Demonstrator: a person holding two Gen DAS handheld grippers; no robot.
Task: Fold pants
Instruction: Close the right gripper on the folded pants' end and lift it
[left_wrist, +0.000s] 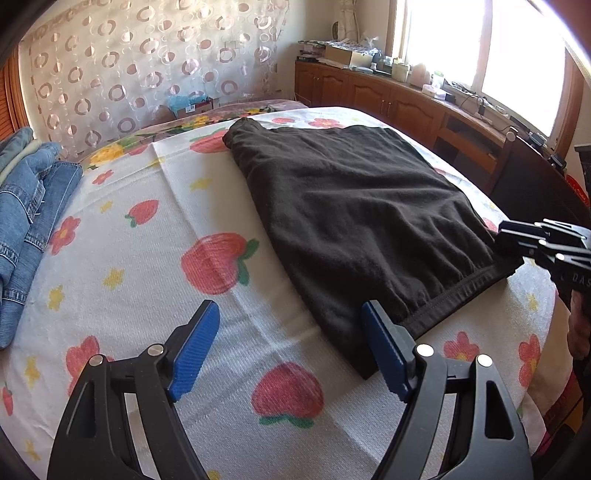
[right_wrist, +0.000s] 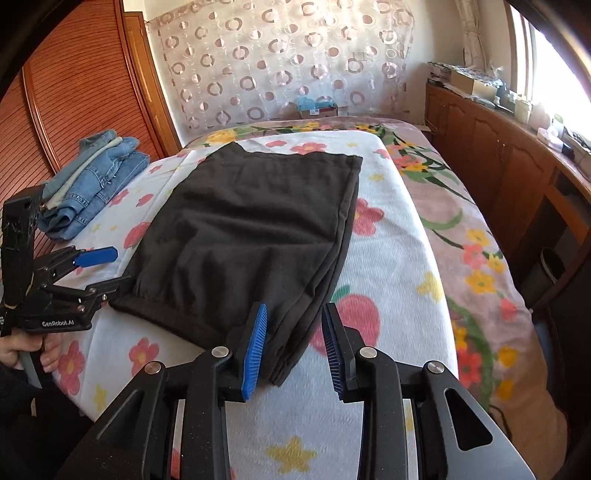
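Black pants lie folded flat on a strawberry-print bed cover, elastic waistband toward me. My left gripper is open wide at the waistband's near corner. Its right pad is over the black cloth and its left pad is over the cover. In the right wrist view the pants run away from me. My right gripper stands partly open around their near right corner, where the layered edges sit between the pads with a gap to the right one. The left gripper shows at the waistband's left end, held by a hand.
A stack of folded blue jeans sits at the bed's far left. A slatted wooden wardrobe stands to the left. Low wooden cabinets with clutter run under the window on the right. A floral blanket covers the bed's right side.
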